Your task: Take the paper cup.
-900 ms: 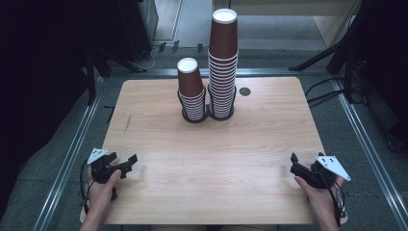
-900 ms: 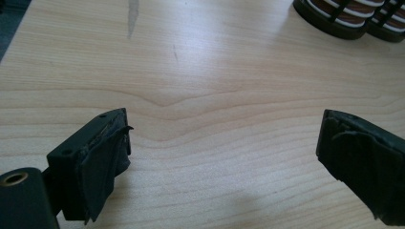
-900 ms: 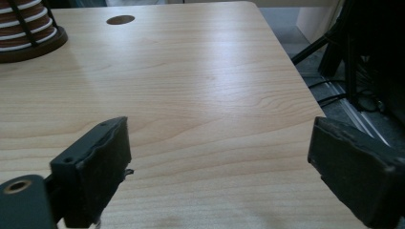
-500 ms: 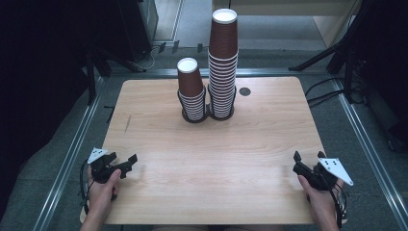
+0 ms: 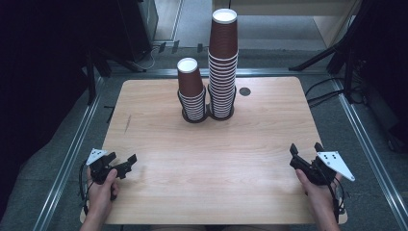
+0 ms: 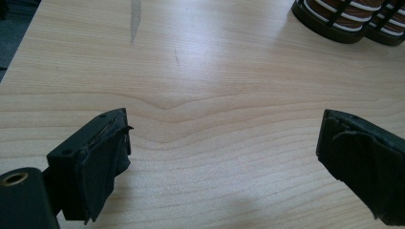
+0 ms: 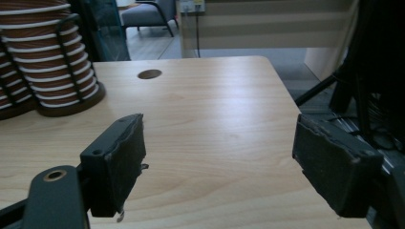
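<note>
Nothing has been picked up yet — the work with the cups looks like it is at its very start.

The left hand-held gripper sits low at the near left corner of the worktop. Its jaws stand wide apart with nothing between them; in the left gripper view there is bare wood in the gap. The right hand-held gripper sits at the near right edge, and its jaws are wide apart and empty too.

Both stacks of paper cups are far ahead of the two hand-held grippers, near the back edge of the worktop. The short cup stack is ahead and off to the right of the left hand-held gripper. The tall cup stack stands just beside it on its far side, so it is ahead and to the left of the right hand-held gripper. The cups are brown with white rims, and they sit upside down, one over the other. Each stack stands in a black wire holder, and the two holders seem to touch at the base. A small round hole in the wood lies just past the tall stack, toward the right hand-held gripper's side.

So all of the job is likely left — reaching forward across the wood, closing on a cup, and lifting it off. Which stack gets a cup taken or added cannot be told from here.
</note>
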The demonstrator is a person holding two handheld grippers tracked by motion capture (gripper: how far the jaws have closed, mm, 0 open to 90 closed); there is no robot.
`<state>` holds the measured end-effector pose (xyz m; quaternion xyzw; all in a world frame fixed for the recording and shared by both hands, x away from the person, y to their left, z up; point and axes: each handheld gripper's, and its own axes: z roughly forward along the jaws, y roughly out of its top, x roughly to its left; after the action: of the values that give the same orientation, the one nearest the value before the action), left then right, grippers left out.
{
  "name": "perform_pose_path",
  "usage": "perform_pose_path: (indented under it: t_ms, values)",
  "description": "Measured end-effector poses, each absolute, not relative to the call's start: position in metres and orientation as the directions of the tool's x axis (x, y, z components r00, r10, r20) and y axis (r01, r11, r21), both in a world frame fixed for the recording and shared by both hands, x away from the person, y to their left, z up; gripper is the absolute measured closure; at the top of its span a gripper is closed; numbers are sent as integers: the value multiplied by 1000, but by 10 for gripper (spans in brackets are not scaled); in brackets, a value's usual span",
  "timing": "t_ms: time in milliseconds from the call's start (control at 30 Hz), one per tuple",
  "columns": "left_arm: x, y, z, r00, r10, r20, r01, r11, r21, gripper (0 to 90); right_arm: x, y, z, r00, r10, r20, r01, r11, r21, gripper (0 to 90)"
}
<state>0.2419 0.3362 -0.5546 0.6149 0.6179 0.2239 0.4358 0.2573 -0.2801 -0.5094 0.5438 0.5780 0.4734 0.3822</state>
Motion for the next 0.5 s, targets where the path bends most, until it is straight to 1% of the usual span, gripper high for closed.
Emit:
perform_pose_path:
  t_ms: [167,300,433,500]
  values:
    - [242,337,-555,137,954,-267,566,146,812,46,263,-267,-497,-160,985,62,267,-17,963,157]
    - [242,336,-555,142,955,-261,567,138,812,46,271,-259,-483,-180,978,106,272,-54,961,146]
    - [242,337,-555,141,951,-274,567,149,810,46,280,-247,-465,-207,972,109,252,-55,966,139]
    - [242,337,-555,142,951,-274,567,149,810,46,282,-244,-461,-213,971,108,248,-53,967,139]
